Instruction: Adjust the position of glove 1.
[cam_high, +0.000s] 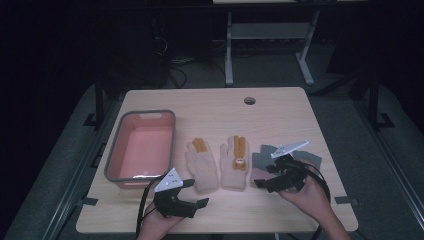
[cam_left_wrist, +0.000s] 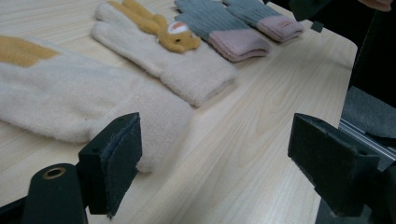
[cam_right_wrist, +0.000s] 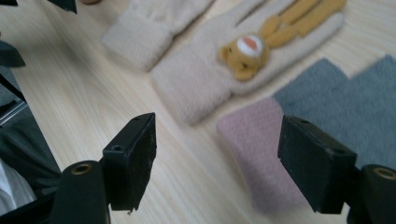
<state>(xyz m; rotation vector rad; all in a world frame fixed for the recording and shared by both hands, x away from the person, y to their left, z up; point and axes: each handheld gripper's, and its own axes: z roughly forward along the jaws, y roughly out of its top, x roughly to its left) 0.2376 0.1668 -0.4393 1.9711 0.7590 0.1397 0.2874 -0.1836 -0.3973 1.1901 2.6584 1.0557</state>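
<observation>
Two cream gloves lie side by side mid-table: a plain one with an orange patch (cam_high: 202, 162) (cam_left_wrist: 70, 102) (cam_right_wrist: 149, 28) and one with an orange bear (cam_high: 236, 162) (cam_left_wrist: 173, 56) (cam_right_wrist: 224, 70). To their right lies a pair of grey gloves with pink cuffs (cam_high: 261, 159) (cam_left_wrist: 224, 23) (cam_right_wrist: 345, 102). My left gripper (cam_high: 196, 192) (cam_left_wrist: 217, 163) is open just in front of the plain glove's cuff, holding nothing. My right gripper (cam_high: 265, 176) (cam_right_wrist: 219, 158) is open, low over the near grey glove's pink cuff (cam_right_wrist: 261, 144), with nothing between its jaws.
A pink basin with a grey rim (cam_high: 114, 150) stands empty at the table's left. The wooden table (cam_high: 225, 110) has a cable hole (cam_high: 249, 100) near its far edge. The front edge is close behind both hands. Dark floor and a desk frame lie beyond.
</observation>
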